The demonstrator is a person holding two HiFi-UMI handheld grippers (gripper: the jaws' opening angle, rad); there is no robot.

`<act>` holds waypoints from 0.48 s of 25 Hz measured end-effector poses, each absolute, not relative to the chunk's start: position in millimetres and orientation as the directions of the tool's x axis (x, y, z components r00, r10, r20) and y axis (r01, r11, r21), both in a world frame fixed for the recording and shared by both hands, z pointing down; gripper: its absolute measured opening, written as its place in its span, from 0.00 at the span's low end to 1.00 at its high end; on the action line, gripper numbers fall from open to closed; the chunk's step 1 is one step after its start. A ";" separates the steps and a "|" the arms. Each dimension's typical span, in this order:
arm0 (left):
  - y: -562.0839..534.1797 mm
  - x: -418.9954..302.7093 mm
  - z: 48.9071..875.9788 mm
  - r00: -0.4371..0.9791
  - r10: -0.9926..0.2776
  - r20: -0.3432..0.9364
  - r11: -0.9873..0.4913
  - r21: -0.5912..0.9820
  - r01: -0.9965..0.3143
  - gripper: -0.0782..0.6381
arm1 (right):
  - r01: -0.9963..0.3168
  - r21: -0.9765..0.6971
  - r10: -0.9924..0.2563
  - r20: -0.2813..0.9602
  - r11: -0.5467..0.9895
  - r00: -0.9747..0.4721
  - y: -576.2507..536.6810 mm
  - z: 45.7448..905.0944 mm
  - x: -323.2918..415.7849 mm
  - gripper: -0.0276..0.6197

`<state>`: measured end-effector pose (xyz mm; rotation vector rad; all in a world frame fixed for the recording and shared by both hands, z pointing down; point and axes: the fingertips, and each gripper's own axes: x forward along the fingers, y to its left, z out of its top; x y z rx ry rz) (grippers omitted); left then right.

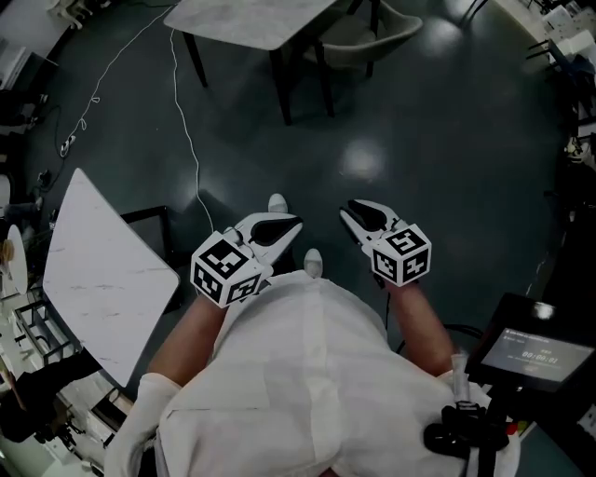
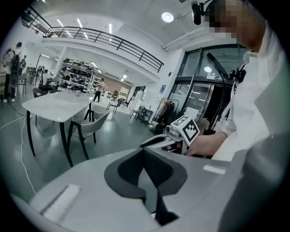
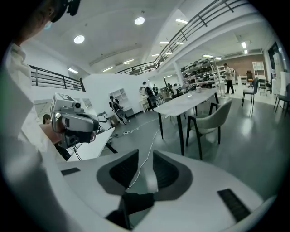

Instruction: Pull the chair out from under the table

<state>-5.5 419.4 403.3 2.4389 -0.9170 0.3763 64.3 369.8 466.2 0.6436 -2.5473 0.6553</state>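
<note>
Your left gripper [image 1: 294, 224] has its jaws together on nothing. Your right gripper [image 1: 346, 213] stands slightly open, with only floor in the gap. Both hang above the dark glossy floor [image 1: 447, 140]. The chair [image 1: 371, 39] sits tucked against the pale table [image 1: 247, 19], well ahead of you. A white cable [image 1: 186, 130] trails across the floor between, and a second table [image 1: 102, 270] stands at your left.

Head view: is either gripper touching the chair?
No: the left gripper and right gripper are over open floor, well short of the chair at the table.
</note>
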 end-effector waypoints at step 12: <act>229.1 -79.8 401.0 0.805 -0.466 0.368 -0.715 0.379 -0.587 0.12 | -0.682 -0.349 -0.452 0.545 0.643 -0.706 167.6 470.6 13.8 0.16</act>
